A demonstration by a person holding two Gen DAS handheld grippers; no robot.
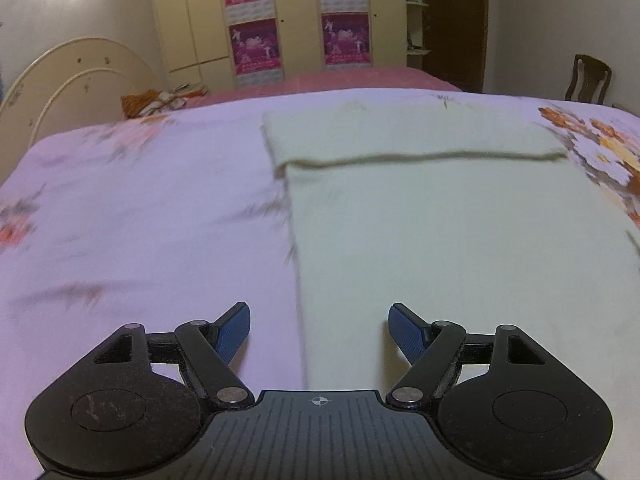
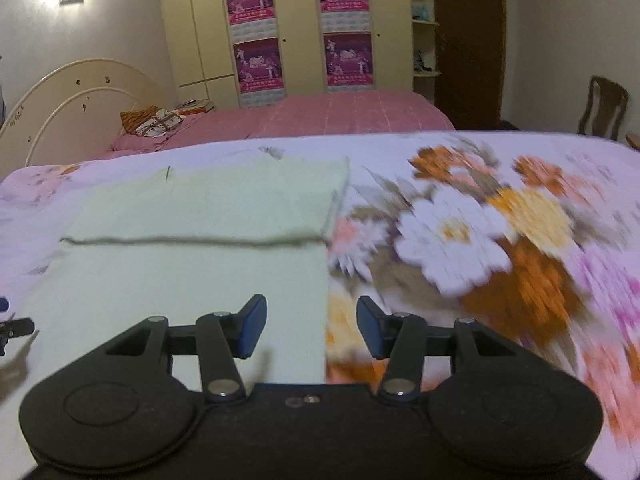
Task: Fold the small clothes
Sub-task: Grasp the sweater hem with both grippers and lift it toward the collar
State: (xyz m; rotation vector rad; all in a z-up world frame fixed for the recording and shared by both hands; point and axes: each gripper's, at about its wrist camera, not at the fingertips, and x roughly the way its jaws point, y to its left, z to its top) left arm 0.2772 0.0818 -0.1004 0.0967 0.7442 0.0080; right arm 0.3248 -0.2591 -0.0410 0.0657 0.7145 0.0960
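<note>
Now both grippers, left gripper (image 1: 319,330) & right gripper (image 2: 311,327), gape empty over the cloth (image 1: 460,240) edges w/ bedsheet (image 1: 140,220) beneath, so pinching sheet too could drag it.

Right gripper (image 2: 311,327) jaws spread, nothing between them, straddling the right edge of the pale green cloth (image 2: 192,272). Cloth lies flat on the floral bedsheet (image 2: 500,248), far end folded back, fold line running across ahead. Sheet right of the gripper is motion-blurred. Pink bed (image 2: 340,116) and wardrobe (image 2: 296,28) beyond.
</note>
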